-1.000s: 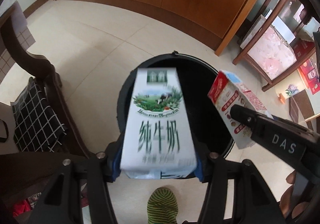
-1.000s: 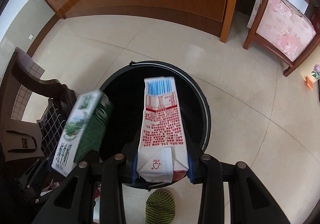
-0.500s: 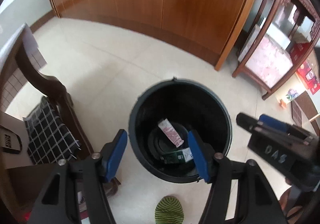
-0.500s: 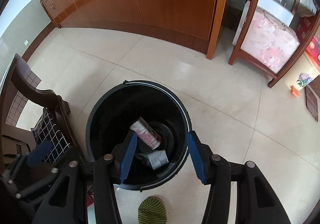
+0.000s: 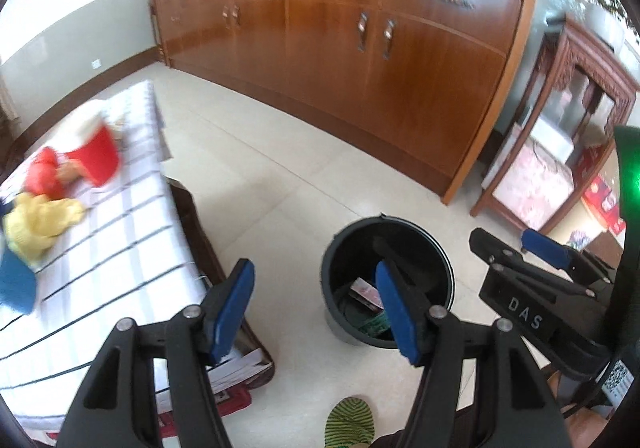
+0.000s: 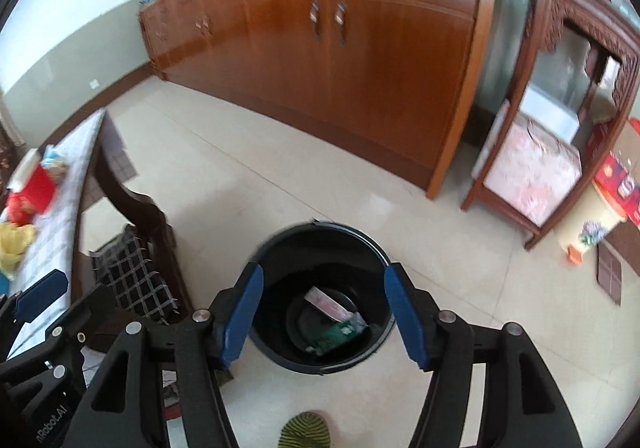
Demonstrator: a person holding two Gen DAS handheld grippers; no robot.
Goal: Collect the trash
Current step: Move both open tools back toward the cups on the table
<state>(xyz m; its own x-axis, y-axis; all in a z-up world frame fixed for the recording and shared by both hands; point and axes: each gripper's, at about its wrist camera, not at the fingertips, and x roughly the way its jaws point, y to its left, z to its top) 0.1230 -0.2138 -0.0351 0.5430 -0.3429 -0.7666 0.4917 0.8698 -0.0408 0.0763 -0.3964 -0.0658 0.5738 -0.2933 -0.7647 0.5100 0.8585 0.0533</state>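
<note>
Left gripper [image 5: 316, 308]: black frame, blue pads [image 5: 234, 306], jaws spread wide, nothing between them; pointed forward and downward. Seen also at lower left edge of right wrist view, one blue pad visible.

Right gripper [image 6: 324, 316]: same build, blue pads [image 6: 402, 314] wide apart, nothing held; angled downward. Seen in left wrist view at right side, level with left gripper, apart from it.

The left gripper [image 5: 316, 308] hangs with blue-padded jaws spread wide, nothing between them, above the tiled floor [image 5: 280, 183] — a round black plastic bin [image 5: 340, 312] beside it holds a pink carton [image 5: 362, 290] and a green carton [image 5: 376, 324].
</note>
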